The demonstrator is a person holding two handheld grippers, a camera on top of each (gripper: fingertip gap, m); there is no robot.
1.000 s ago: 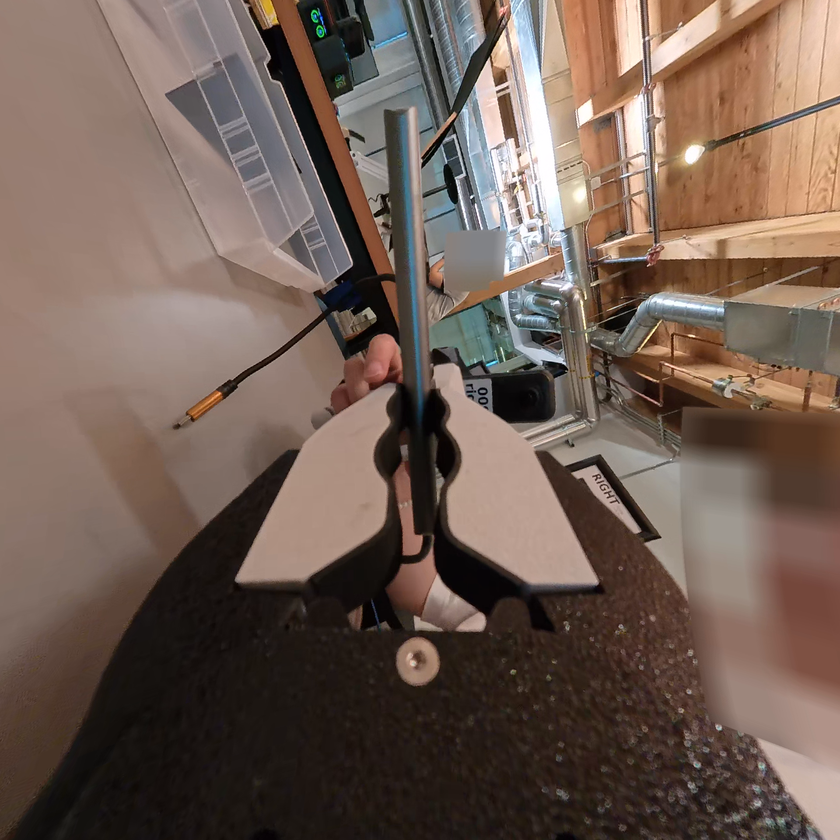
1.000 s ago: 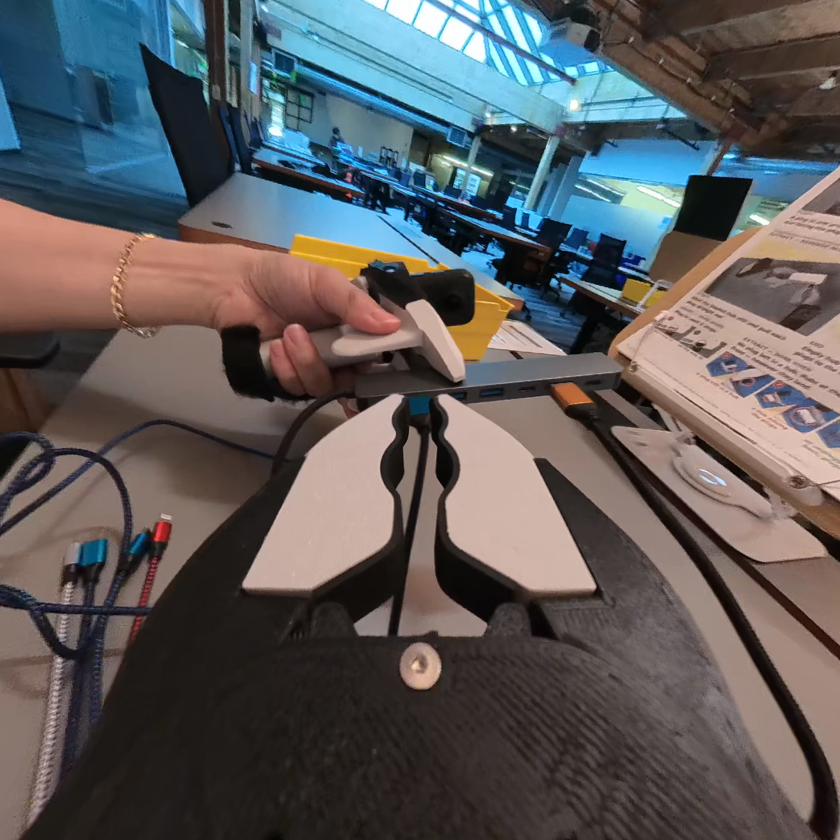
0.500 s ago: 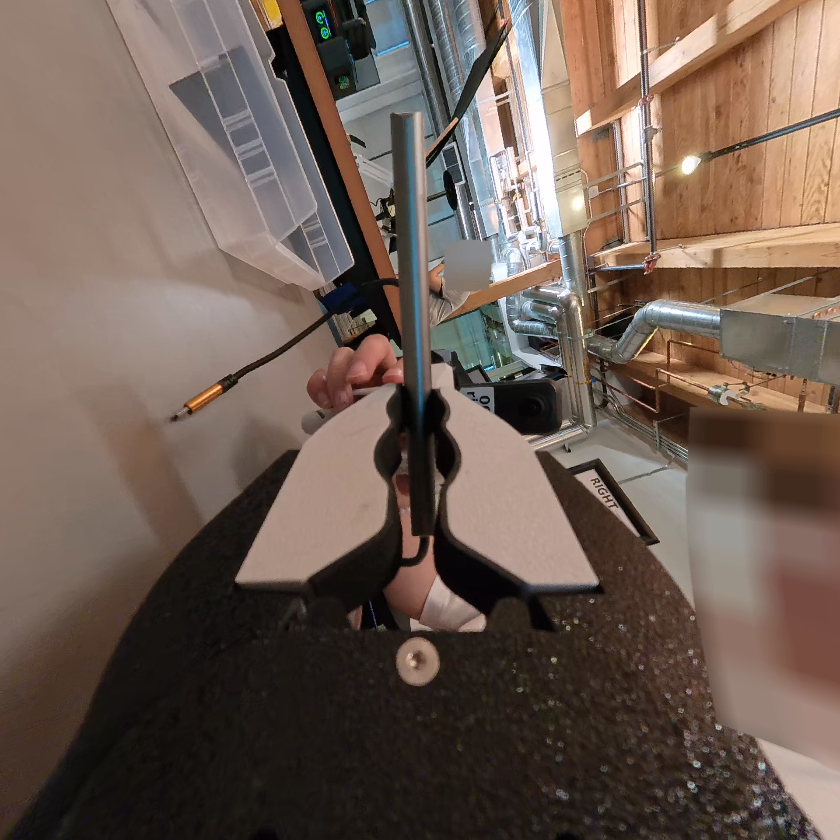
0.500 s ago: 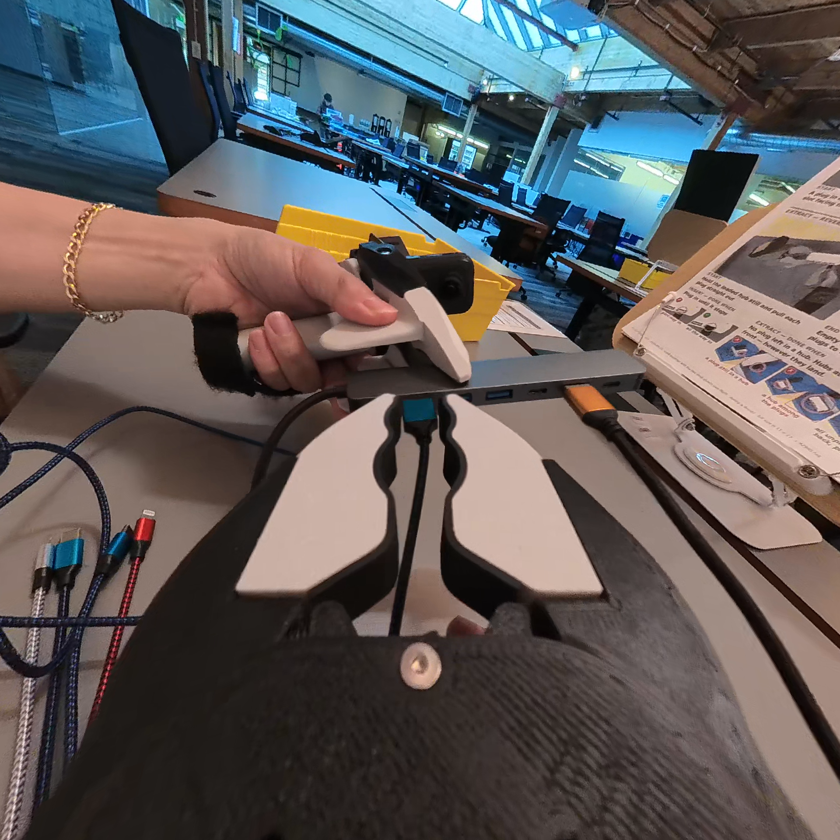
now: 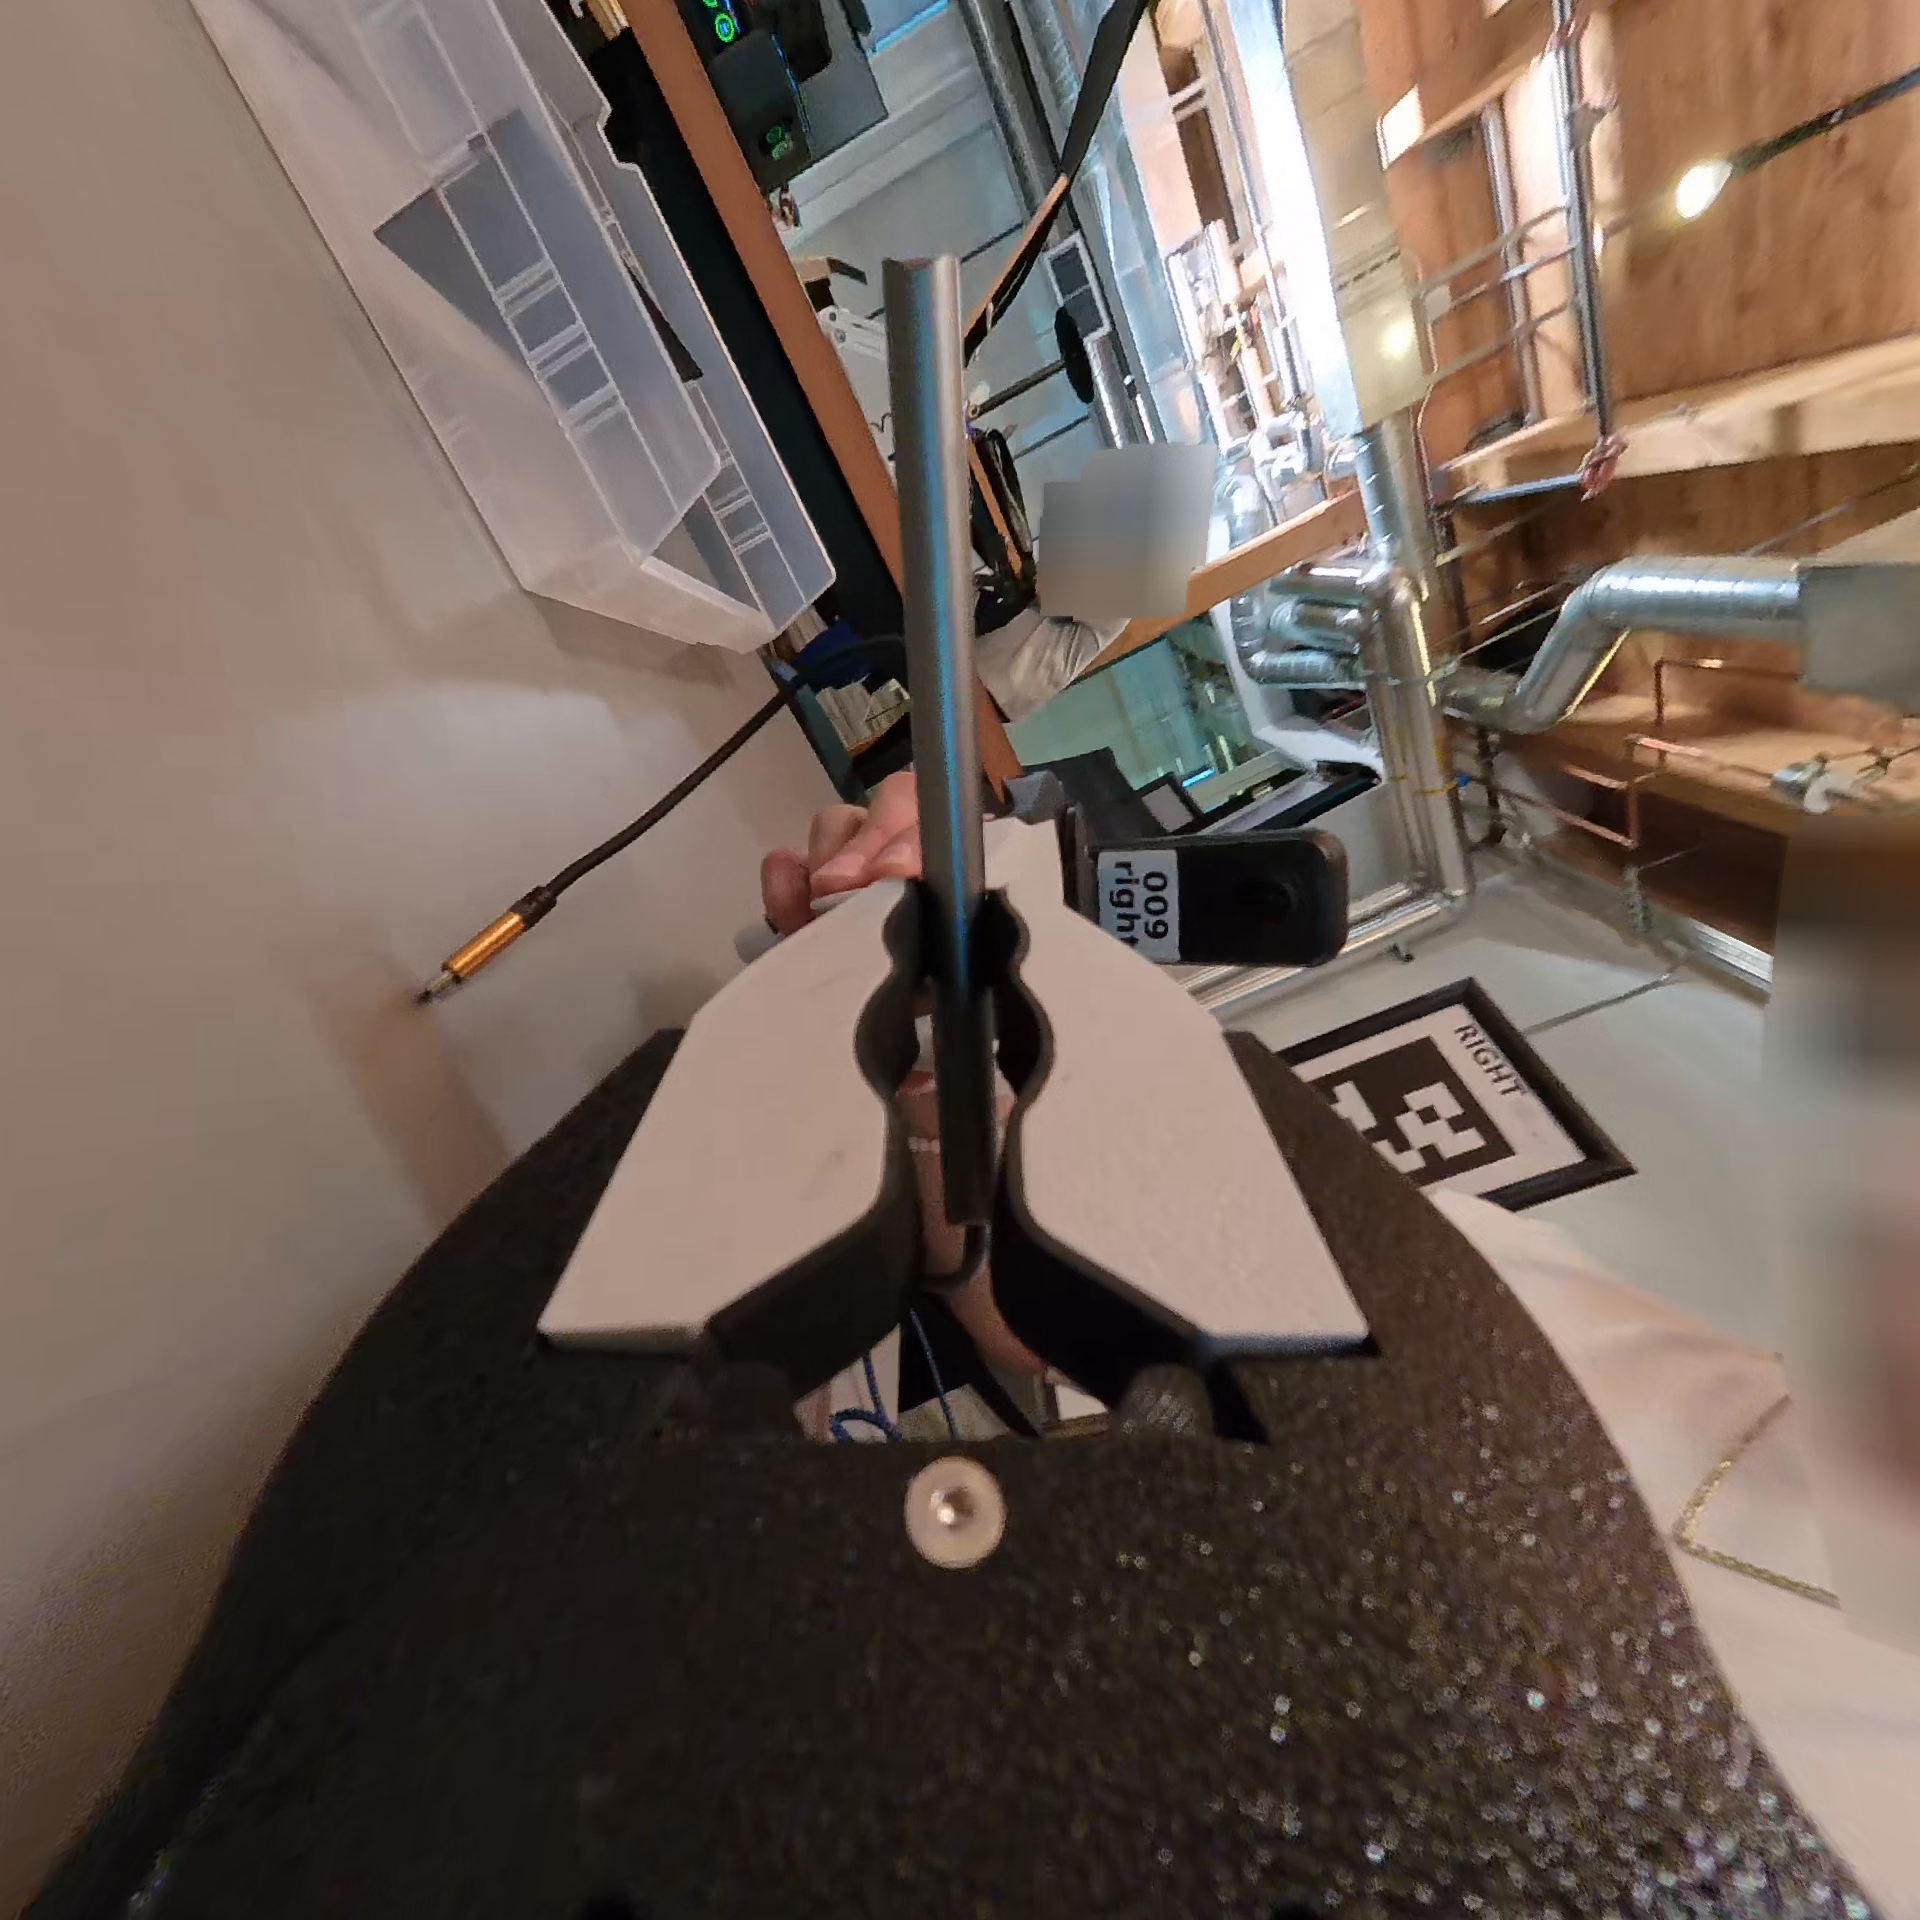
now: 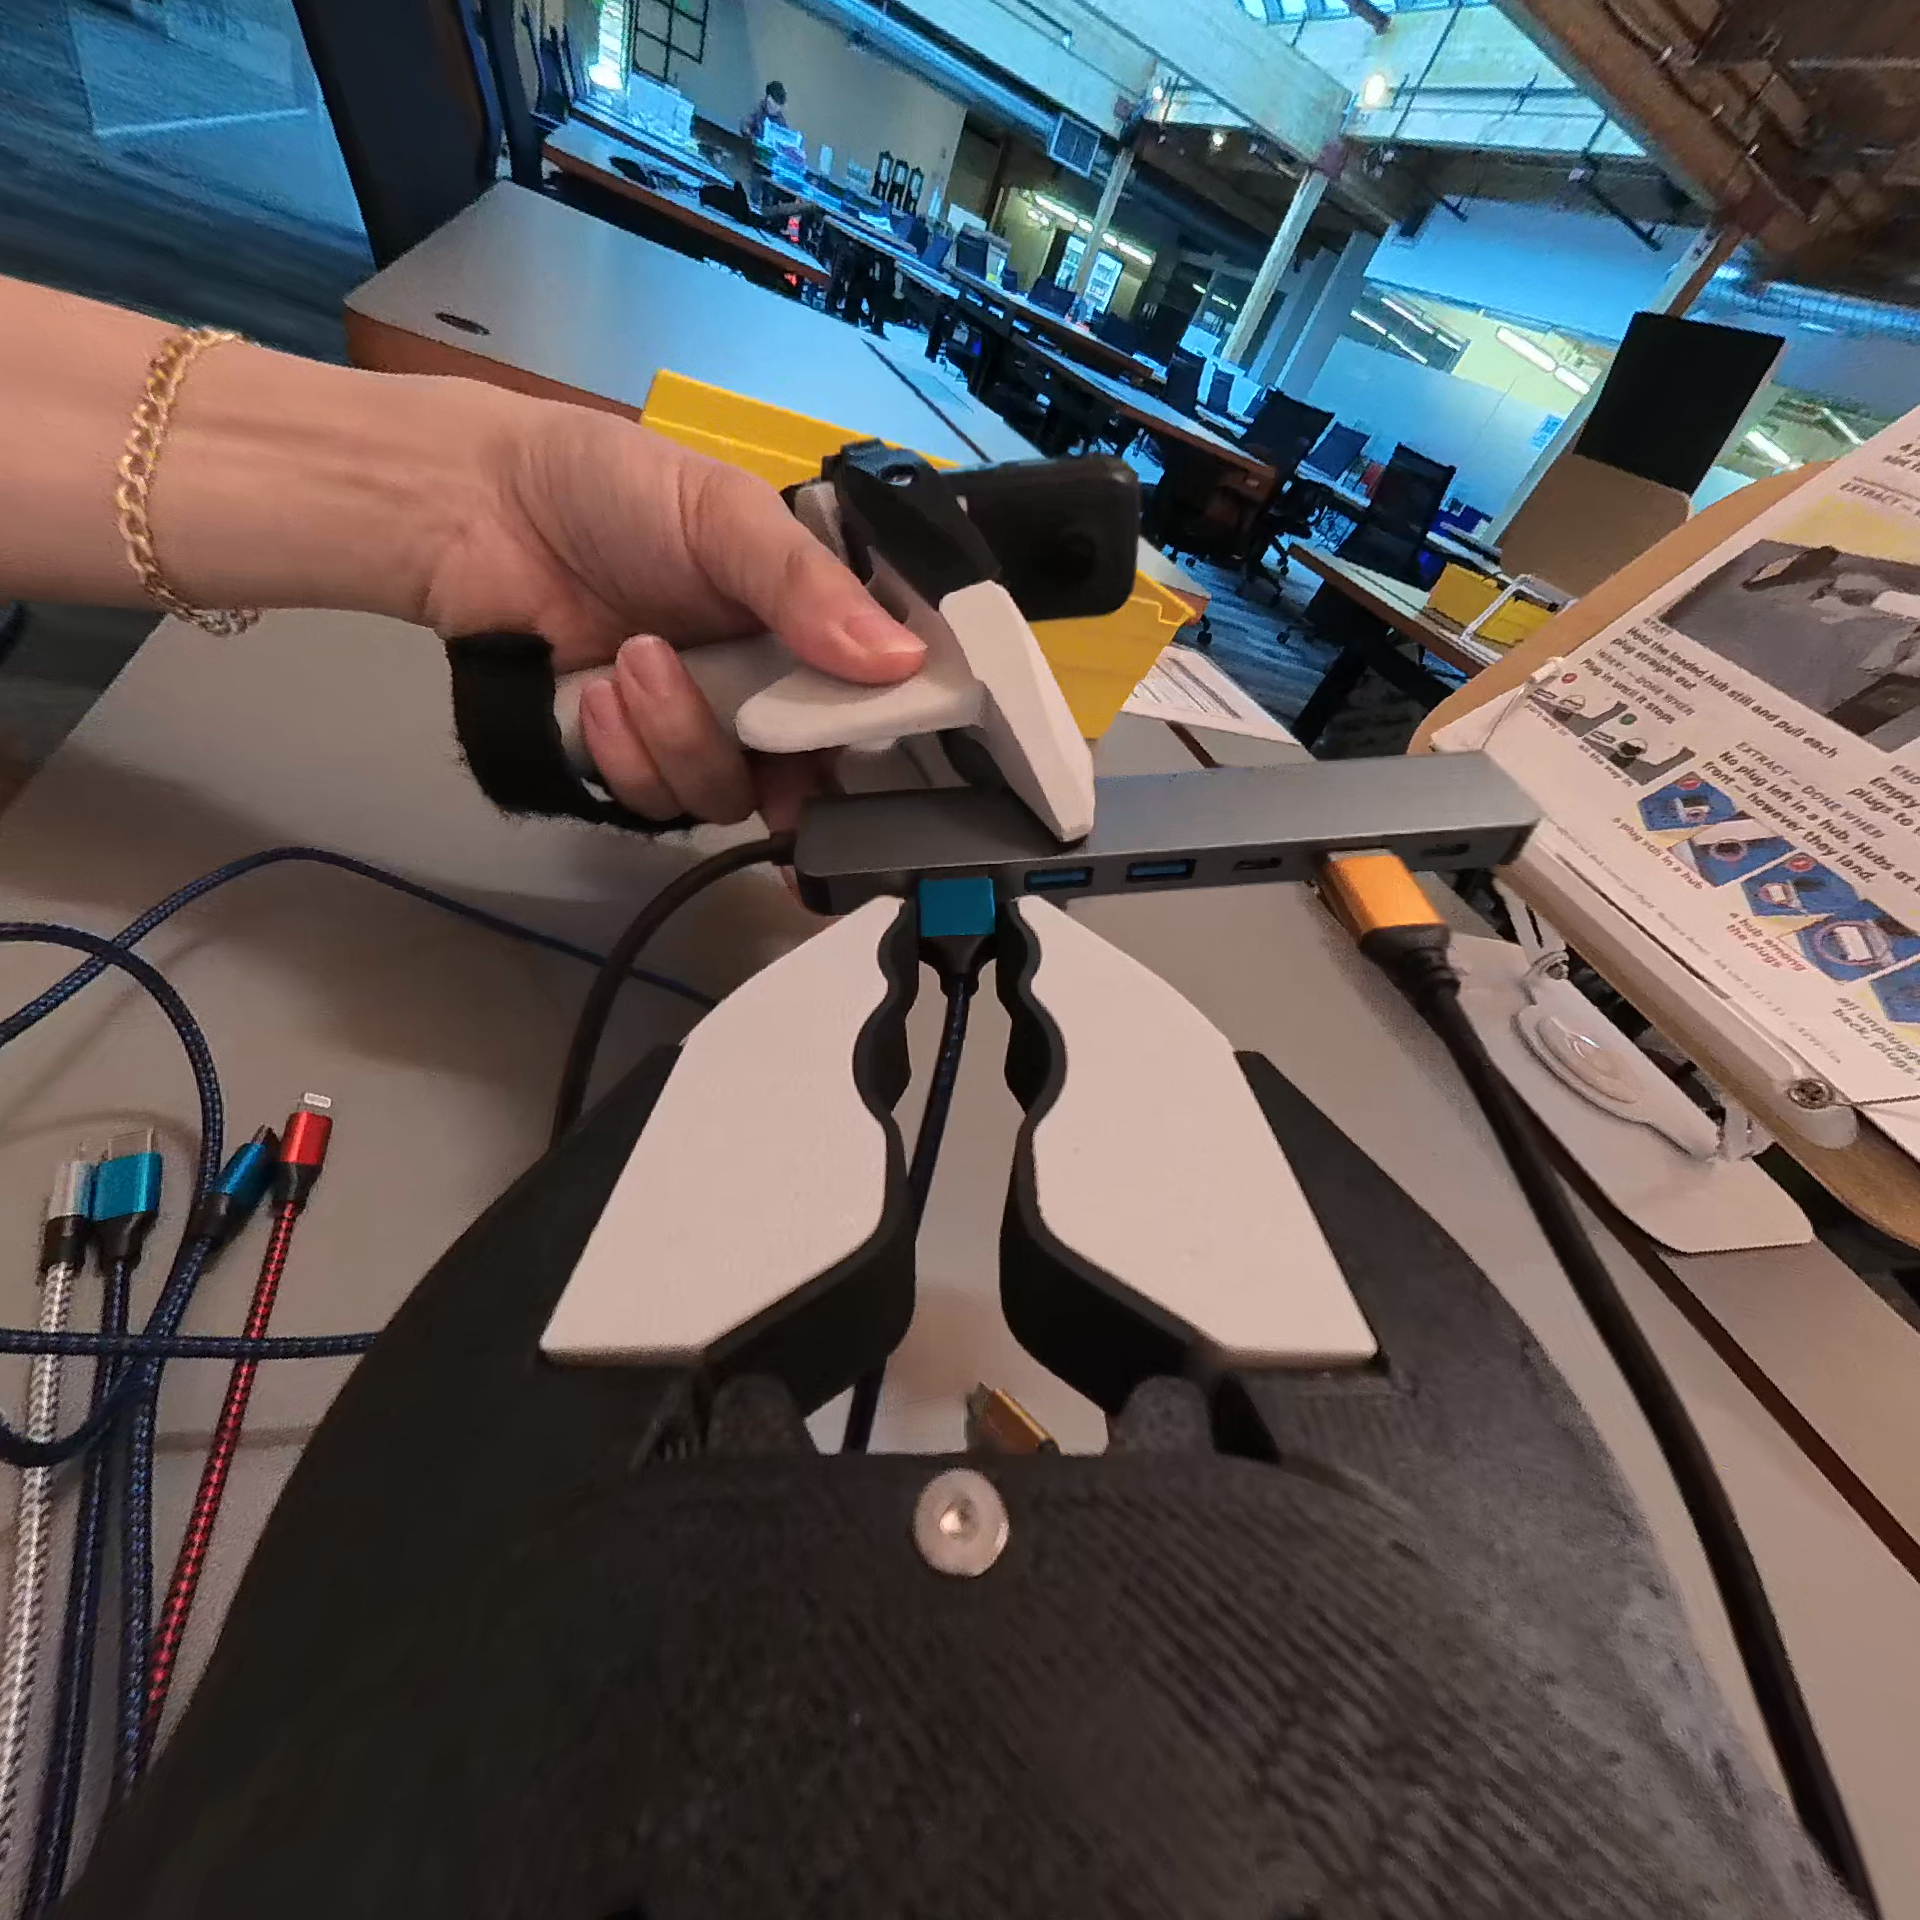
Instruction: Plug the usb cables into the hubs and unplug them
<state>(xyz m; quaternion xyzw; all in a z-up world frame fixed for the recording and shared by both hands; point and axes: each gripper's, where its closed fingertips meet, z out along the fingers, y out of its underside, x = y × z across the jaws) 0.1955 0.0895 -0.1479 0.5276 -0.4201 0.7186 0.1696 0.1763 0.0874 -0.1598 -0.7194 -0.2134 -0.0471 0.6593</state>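
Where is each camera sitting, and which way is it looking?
Left wrist view: on the left gripper, looking along the grey hub it clamps; a fingertip shows behind.
Right wrist view: on the right gripper, facing the blue plug in that hub; the left hand shows.
Shared: the hub, orange plug.

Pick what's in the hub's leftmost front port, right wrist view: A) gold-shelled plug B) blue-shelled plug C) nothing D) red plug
B: the blue-shelled plug sits in the leftmost port of the hub, just ahead of the right gripper; the gold-shelled plug is farther right.
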